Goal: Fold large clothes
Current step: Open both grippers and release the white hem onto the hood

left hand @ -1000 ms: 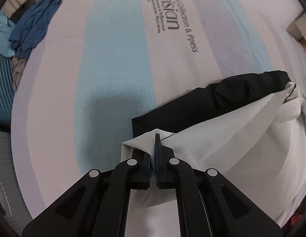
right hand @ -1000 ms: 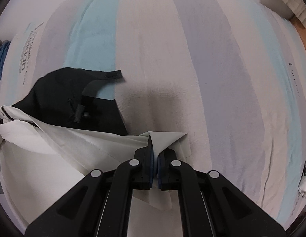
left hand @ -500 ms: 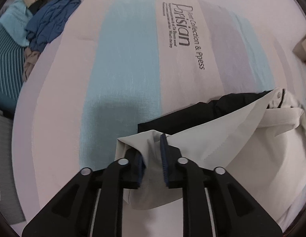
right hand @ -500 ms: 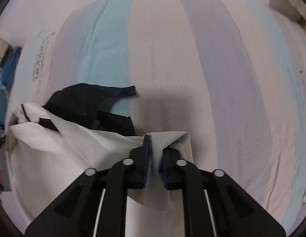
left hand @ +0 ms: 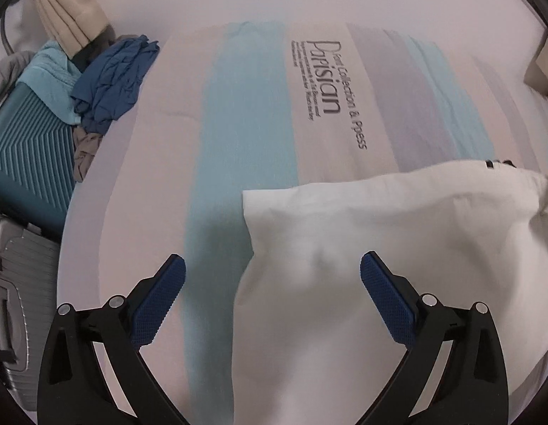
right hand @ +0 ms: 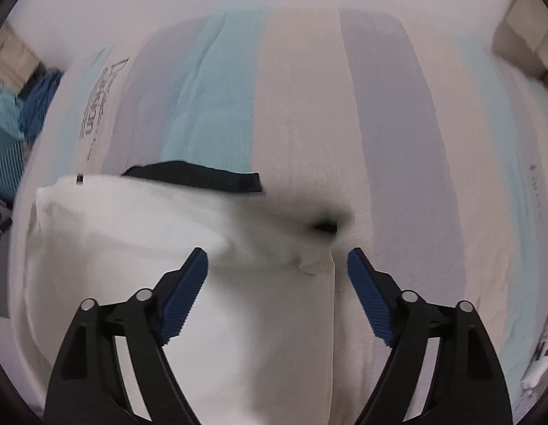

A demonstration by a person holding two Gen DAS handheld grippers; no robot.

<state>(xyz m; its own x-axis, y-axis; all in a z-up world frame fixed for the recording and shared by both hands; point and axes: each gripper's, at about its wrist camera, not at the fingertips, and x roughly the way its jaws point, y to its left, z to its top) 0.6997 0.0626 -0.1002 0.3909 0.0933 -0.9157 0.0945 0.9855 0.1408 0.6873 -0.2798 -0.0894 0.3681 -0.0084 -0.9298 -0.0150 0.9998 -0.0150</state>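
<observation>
Both corners are let go — the left claw (left hand: 273, 295) is seen spread wide, its blue pads (left hand: 160, 304) well apart with nothing pressed between them, and the same is seen of the right claw (right hand: 277, 292). The jaws of both have just been opening, and the white cloth that lies between each pair is touched by no pad.

The white garment (left hand: 398, 265) is laid on the bed (left hand: 245, 113), filling the lower right of the left wrist view and the lower left of the right wrist view. It appears to have been brought over as a fold: a black part of the garment (right hand: 203, 177) is left showing only as a thin band along the far edge, at middle left of the right view, so the white layer is judged to have been drawn across to cover it. The far edge is puffed and blurred — the cloth may not be fully settled.

The wide spread is judged to be deliberate, so that nothing is snagged as the fold is left to lie. A small crumpled tuck (right hand: 314, 265) is seen at the near corner between the right pads, and smoothing may be called for.

At upper left of the left view, a heap of blue clothes (left hand: 111, 81) is left beside a teal suitcase (left hand: 26, 163), well apart from the work.
</observation>
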